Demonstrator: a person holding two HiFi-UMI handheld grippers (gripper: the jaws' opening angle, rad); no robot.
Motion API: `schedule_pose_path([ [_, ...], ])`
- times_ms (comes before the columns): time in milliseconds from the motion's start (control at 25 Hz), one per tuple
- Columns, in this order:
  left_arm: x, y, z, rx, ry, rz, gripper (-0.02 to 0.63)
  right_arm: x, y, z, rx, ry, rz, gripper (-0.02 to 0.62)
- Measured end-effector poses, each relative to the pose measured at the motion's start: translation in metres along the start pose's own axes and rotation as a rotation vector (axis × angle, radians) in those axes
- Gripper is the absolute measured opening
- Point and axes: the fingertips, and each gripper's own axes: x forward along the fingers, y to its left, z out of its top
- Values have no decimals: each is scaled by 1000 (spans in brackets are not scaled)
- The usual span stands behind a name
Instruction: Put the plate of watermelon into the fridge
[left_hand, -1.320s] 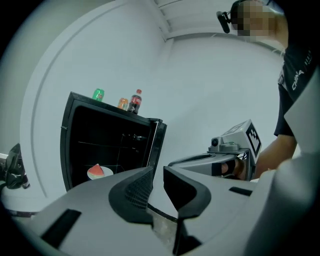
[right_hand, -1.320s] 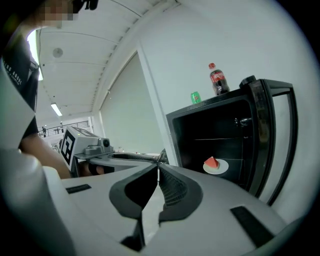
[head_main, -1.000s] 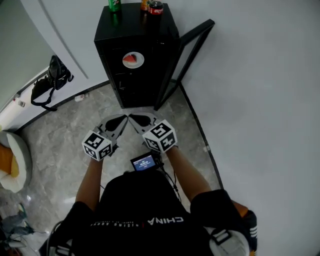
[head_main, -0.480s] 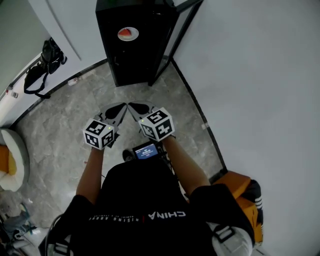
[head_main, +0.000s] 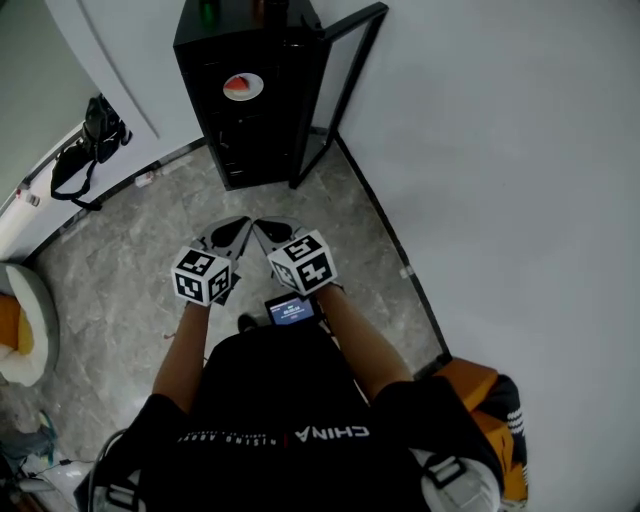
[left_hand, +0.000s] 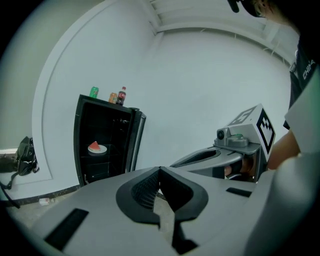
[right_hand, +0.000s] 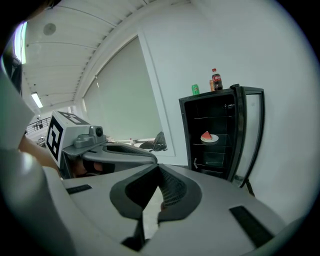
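A white plate with a red watermelon slice (head_main: 243, 87) rests on a shelf inside the black fridge (head_main: 215, 50); the plate (left_hand: 97, 148) and the plate (right_hand: 209, 137) also show in both gripper views. The fridge's glass door (head_main: 345, 80) stands open to the right. My left gripper (head_main: 233, 235) and right gripper (head_main: 266, 233) are side by side over the floor, well short of the fridge. Both are shut with nothing between the jaws. The right gripper's body (left_hand: 235, 150) shows in the left gripper view, the left gripper's body (right_hand: 90, 145) in the right one.
Bottles and a can (left_hand: 111, 95) stand on top of the fridge. A black bag (head_main: 90, 140) leans by the white wall at left. A curved white seat with an orange cushion (head_main: 15, 325) is at the far left. An orange object (head_main: 480, 395) lies near the wall at lower right.
The view has drawn back from the fridge, which now sits higher and farther in the head view. Both grippers stay shut and close together, shifted slightly left.
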Motion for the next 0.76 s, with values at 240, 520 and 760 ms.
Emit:
schedule_pose_path([
  [240, 12, -12, 4, 11, 26, 2, 12, -10, -17, 1, 38, -19, -7, 14],
  [520, 13, -17, -7, 31, 49, -8, 12, -11, -17, -7, 52, -17, 10, 14],
  [760, 15, -22, -8, 37, 54, -16, 12, -17, -18, -12, 37, 2, 5, 14],
])
